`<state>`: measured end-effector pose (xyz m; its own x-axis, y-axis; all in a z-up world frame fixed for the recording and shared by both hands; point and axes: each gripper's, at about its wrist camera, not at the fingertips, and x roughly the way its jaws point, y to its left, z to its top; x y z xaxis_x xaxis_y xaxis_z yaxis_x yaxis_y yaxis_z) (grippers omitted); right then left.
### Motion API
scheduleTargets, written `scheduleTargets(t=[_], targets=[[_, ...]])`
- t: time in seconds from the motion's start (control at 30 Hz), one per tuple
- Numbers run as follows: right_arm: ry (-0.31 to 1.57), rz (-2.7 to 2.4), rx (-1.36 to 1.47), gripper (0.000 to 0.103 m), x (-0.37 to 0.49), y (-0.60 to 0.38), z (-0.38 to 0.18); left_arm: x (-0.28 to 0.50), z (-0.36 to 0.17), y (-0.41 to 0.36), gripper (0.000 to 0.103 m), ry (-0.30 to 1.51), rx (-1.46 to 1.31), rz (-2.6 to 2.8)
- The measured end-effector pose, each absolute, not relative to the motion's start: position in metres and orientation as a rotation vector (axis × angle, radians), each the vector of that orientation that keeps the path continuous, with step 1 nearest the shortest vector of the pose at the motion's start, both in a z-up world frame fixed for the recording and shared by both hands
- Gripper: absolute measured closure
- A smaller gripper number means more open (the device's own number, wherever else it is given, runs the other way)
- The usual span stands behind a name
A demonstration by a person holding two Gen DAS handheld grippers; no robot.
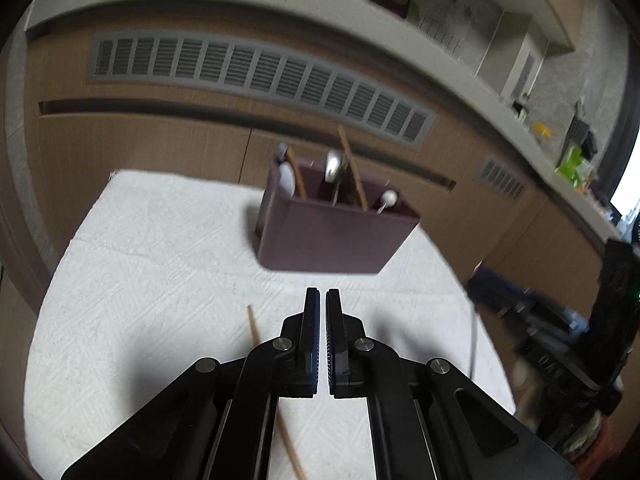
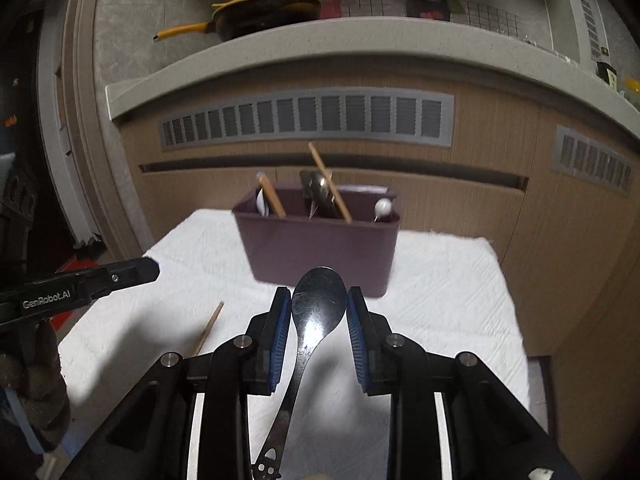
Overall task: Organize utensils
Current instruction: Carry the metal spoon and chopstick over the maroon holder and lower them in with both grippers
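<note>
- The right gripper [image 2: 319, 300] was pinching a dark metal spoon [image 2: 316, 312]: the bowl of the spoon sat between the two blue pads [image 2: 282, 332], and its handle ran back and down toward the camera, slightly to the left.
- The spoon bowl was in front of the purple utensil holder [image 2: 320, 252], near its front wall but not inside it.
- The left gripper [image 1: 322, 300] had its jaws almost pressed together, with only a thin gap and nothing between them.
- One loose wooden chopstick [image 1: 256, 332] lay on the white cloth [image 1: 160, 264] in front of the holder [image 1: 332, 236], passing under the left finger of the left gripper; in the right wrist view the same chopstick [image 2: 208, 328] lay to the left of the right gripper.
- The holder stood on the far part of the cloth, and it had compartments in a row.
- Inside the holder there were a chopstick with a white spoon [image 2: 262, 202] on the left, a metal utensil [image 2: 320, 194] with a tilted chopstick [image 2: 330, 182] in the middle, and a white round-ended piece [image 2: 383, 208] on the right.
- Behind the holder there was a wooden cabinet with a grey vent grille [image 2: 308, 118].
</note>
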<state>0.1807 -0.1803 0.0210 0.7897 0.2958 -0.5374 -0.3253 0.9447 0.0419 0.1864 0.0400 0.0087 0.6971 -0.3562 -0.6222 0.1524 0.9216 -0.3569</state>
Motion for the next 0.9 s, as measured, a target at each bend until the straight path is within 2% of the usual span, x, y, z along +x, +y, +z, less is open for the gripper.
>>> scheduleTargets(t=[0.07, 0.13, 0.17, 0.2, 0.43, 0.7, 0.73, 0.77, 0.8, 0.9], targets=[[0.566, 0.340, -0.061, 0.078, 0.186, -0.183, 0.025, 0.196, -0.006, 0.041, 0.098, 0.839, -0.308, -0.262], [0.557, 0.345, -0.077, 0.078, 0.195, -0.184, 0.026, 0.205, -0.027, 0.040, 0.092, 0.941, -0.336, -0.250], [0.551, 0.345, -0.081, 0.078, 0.198, -0.186, 0.028, 0.207, -0.032, 0.037, 0.083, 0.960, -0.328, -0.245], [0.548, 0.347, -0.079, 0.078, 0.201, -0.187, 0.027, 0.210, -0.039, 0.033, 0.078, 0.980, -0.300, -0.222], [0.572, 0.378, -0.068, 0.078, 0.216, -0.188, 0.012, 0.228, -0.073, 0.012, 0.079, 1.074, -0.153, -0.099], [0.586, 0.355, -0.044, 0.078, 0.217, -0.199, 0.001, 0.224, -0.078, -0.003, 0.080, 1.052, -0.077, -0.082], [0.585, 0.355, -0.043, 0.078, 0.216, -0.200, 0.001, 0.224, -0.079, 0.001, 0.081, 1.049, -0.102, -0.092], [0.580, 0.355, -0.042, 0.078, 0.215, -0.200, 0.002, 0.221, -0.079, 0.005, 0.094, 1.043, -0.119, -0.092], [0.572, 0.355, -0.042, 0.078, 0.213, -0.201, 0.004, 0.220, -0.079, 0.007, 0.097, 1.039, -0.128, -0.097], [0.550, 0.354, -0.045, 0.078, 0.207, -0.203, 0.010, 0.209, -0.078, 0.017, 0.097, 1.009, -0.179, -0.107]])
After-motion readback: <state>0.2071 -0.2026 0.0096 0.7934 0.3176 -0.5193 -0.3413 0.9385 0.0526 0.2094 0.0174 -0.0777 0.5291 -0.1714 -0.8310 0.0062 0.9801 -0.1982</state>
